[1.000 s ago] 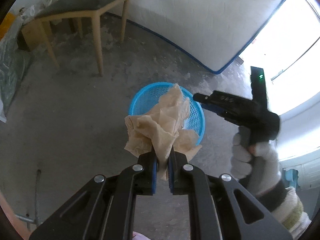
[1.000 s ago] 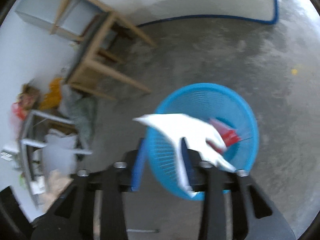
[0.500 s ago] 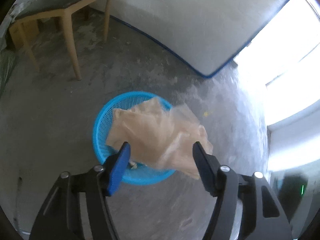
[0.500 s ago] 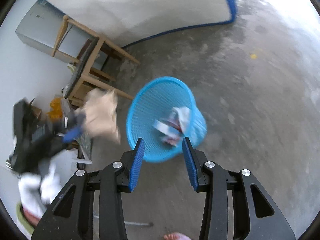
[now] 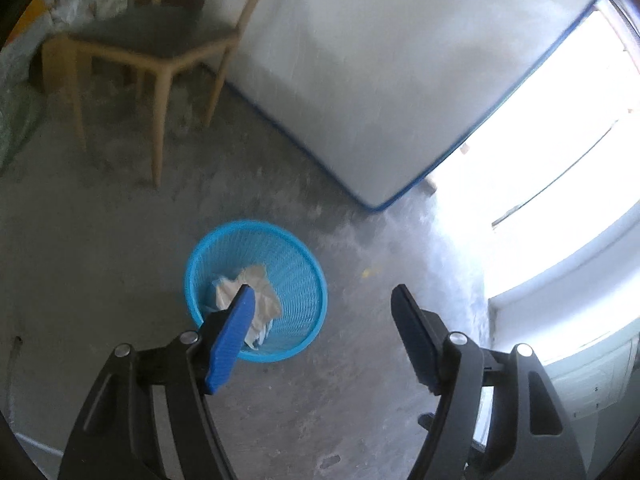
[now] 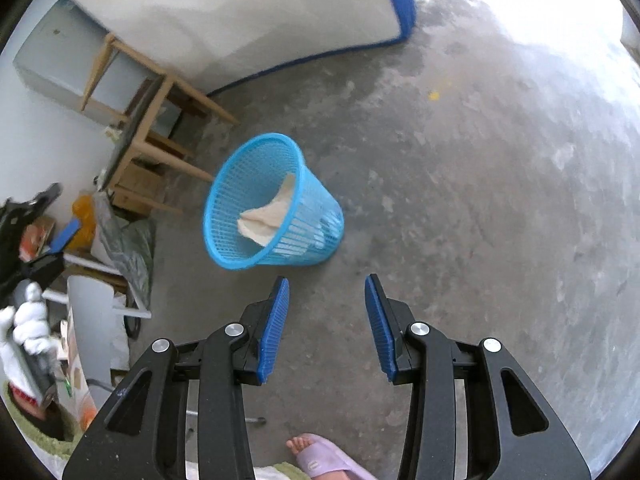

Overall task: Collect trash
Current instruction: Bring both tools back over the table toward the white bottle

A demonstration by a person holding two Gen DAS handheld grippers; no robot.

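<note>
— Well, where now with the trash?

— Down in the blue mesh basket (image 5: 256,292), standing upright on the grey concrete floor (image 6: 460,200). Crumpled tan paper (image 5: 256,292) lying inside, near the bottom; seen too from the right wrist view, resting against the inner wall (image 6: 266,212). Something pale beneath the paper, too hidden to name.

— And the left gripper (image 5: 322,300)?

— Jaws opening, nothing between them, only bare floor and part of the basket rim past the near blue pad. Held above the basket, tilted downward. Visible also at the left edge of the right wrist view (image 6: 36,232), gripped by a white-gloved hand (image 6: 26,320).

— Right gripper (image 6: 326,292)?

— Parted at a middling width, holding nothing. Pointed down at bare floor, just beside the basket, not over it.

— Surroundings?

— Wooden chair (image 5: 148,52) with a dark seat behind the basket, near a white mattress with blue piping (image 5: 380,80) leaning upright. Clutter of bags and boxes (image 6: 104,224) along the wall. Foot in a lilac slipper (image 6: 320,460) at the lower edge.
</note>
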